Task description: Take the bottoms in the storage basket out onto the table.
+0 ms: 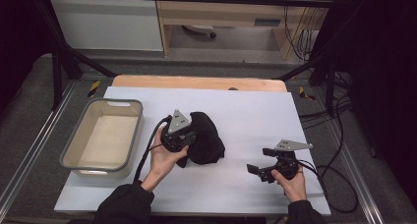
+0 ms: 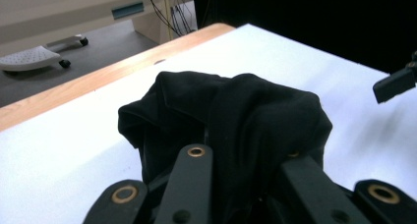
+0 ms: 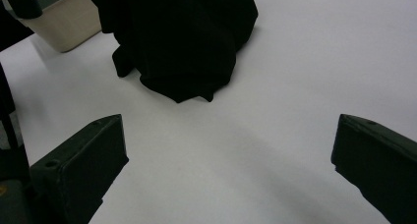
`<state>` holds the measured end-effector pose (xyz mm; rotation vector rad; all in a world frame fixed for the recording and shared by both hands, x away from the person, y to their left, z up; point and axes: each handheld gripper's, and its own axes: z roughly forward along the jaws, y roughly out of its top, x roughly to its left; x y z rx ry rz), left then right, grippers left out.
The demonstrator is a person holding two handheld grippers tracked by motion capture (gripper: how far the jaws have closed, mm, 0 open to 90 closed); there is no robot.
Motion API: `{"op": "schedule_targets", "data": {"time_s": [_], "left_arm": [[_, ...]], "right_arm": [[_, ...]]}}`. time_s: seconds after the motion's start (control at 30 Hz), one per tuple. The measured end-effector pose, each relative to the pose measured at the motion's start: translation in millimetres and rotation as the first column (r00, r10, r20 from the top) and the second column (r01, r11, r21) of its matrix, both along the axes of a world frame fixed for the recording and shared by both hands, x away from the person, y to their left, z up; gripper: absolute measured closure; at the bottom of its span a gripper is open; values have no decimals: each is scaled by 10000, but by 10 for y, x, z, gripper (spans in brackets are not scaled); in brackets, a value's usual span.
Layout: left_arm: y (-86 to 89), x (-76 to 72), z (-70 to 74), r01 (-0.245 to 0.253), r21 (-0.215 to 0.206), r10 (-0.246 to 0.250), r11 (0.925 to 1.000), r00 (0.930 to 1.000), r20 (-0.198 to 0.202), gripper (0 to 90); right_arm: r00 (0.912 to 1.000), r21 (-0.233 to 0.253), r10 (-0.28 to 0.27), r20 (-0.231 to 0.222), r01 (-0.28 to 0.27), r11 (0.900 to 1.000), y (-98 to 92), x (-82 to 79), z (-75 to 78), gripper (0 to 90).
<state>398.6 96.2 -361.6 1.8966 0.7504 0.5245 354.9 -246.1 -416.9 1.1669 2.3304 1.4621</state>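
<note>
So the black cloth [image 1: 204, 135] is sitting bunched up in a heap roughly mid-surface, on the white surface [image 1: 246, 111], just right of the grey bin [image 1: 101, 138], which looks empty. The left gripper [image 2: 246, 160] is right up in it: in the left gripper view its fingers [image 2: 189, 184] are buried in the near side of the pile with fabric bulging between them, so I'd call that pinching a fold of the cloth. The right gripper [image 1: 263, 170] hangs well apart from the heap, off to the right, and in the right gripper view its fingers [image 3: 81, 165] are spread wide with nothing but bare surface between them.

Handling-wise, my guess is this thing is light, totally floppy and not fragile at all. It won't slip out like plastic would, but it will sag and unfold as soon as it's lifted, so a pinch on one thin edge probably ends with a long trailing tail. I'd grab a thick fold near the top of the bundle, several layers at once. If it's headed for the bin, the free gripper could take the drooping far side near the hem [image 3: 189, 94].
</note>
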Motion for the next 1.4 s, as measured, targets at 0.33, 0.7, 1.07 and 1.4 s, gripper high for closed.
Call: {"op": "schedule_targets", "data": {"time_s": [0.33, 0.7, 1.07, 1.4], "left_arm": [[-2, 16, -105, 64, 306, -54, 9995, 9994, -337, 804], [68, 9, -94, 172, 613, -129, 9980, 9975, -696, 667], [168, -27, -51, 116, 714, -36, 9974, 9938, -1114, 481], [263, -63, 10, 40, 980, 97, 9952, 9903, -1386, 325]], "right_arm": [[10000, -4, -24, -8, 24, 10000, -2, -2, 2, 6], [10000, 1, -32, -5, 32, 10000, -2, -2, 3, 7], [10000, -5, -28, -5, 28, 10000, 0, -2, 2, 7], [10000, -4, -36, -3, 36, 10000, -1, -2, 2, 7]]}}
